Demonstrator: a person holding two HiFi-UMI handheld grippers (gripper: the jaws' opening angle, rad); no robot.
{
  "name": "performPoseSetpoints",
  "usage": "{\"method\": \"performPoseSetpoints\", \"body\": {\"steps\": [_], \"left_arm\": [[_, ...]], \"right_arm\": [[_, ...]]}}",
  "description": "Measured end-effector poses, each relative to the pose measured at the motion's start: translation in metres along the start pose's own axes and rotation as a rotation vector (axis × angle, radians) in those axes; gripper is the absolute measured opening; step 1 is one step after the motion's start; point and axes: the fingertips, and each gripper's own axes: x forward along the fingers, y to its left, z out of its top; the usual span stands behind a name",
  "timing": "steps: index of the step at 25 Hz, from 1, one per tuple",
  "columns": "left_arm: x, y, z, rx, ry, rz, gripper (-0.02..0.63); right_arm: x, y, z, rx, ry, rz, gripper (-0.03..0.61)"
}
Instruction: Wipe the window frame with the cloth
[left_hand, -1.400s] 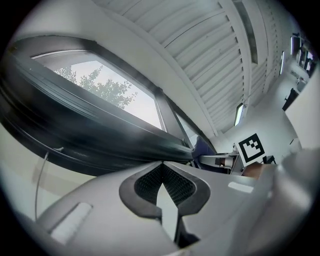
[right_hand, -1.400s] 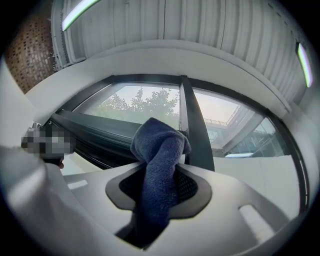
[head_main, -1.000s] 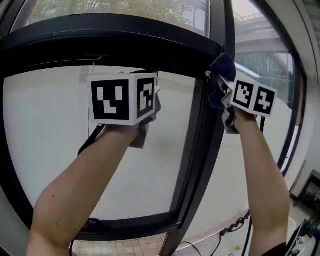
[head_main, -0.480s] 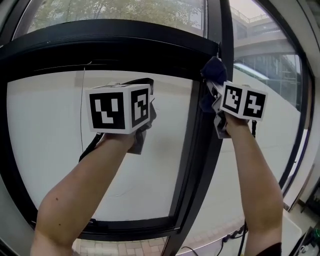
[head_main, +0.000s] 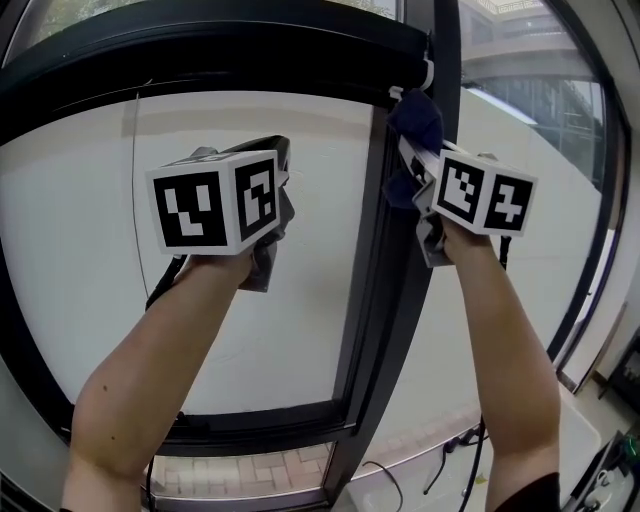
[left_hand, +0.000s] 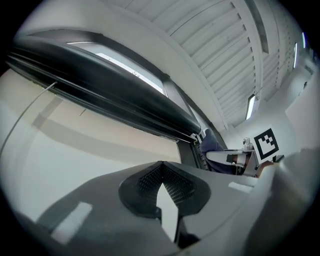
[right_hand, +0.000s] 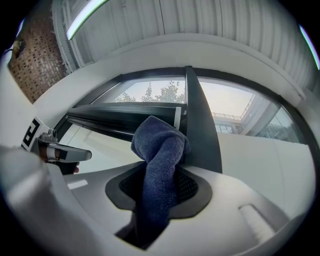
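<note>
The black window frame has a thick top bar and a vertical bar. My right gripper is shut on a dark blue cloth, which presses against the vertical bar just below the upper corner. In the right gripper view the cloth bulges out between the jaws of the right gripper, against the bar. My left gripper is held up before the glass, left of the bar. Its jaws are shut with nothing in them, as the left gripper view shows of the left gripper.
A thin cord hangs down the left pane. Cables lie on the floor below the sill. The frame's bottom bar runs under my left forearm. Another black frame bar stands at the far right.
The right gripper and cloth have slid from the upper corner a little way down the vertical bar. The left gripper has shifted slightly left and stays shut.
</note>
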Motion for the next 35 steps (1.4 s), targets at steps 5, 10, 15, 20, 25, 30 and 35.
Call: {"method": "performPoseSetpoints", "body": {"steps": [5, 10, 15, 20, 25, 30, 35], "left_arm": [[0.003, -0.002, -0.020, -0.023, 0.025, -0.006, -0.006], [-0.007, -0.013, -0.028, 0.000, 0.012, -0.010, -0.006], [-0.017, -0.044, -0.044, -0.023, 0.028, -0.067, -0.006], [-0.025, -0.062, -0.061, -0.011, 0.031, -0.094, -0.006], [-0.027, -0.065, -0.091, -0.028, 0.072, -0.089, -0.006], [-0.034, -0.065, -0.114, -0.048, 0.096, -0.077, -0.006], [-0.041, -0.068, -0.139, -0.100, 0.120, -0.077, -0.006]], "right_arm": [[-0.005, 0.004, -0.014, -0.001, 0.021, 0.010, 0.120], [-0.015, 0.012, -0.036, -0.003, 0.046, 0.012, 0.120], [-0.028, 0.021, -0.064, -0.026, 0.083, 0.023, 0.120], [-0.038, 0.031, -0.091, -0.047, 0.106, 0.020, 0.120], [-0.050, 0.036, -0.118, -0.030, 0.130, 0.032, 0.120], [-0.062, 0.043, -0.144, -0.040, 0.152, 0.032, 0.120], [-0.074, 0.049, -0.172, -0.024, 0.174, 0.032, 0.120]]}}
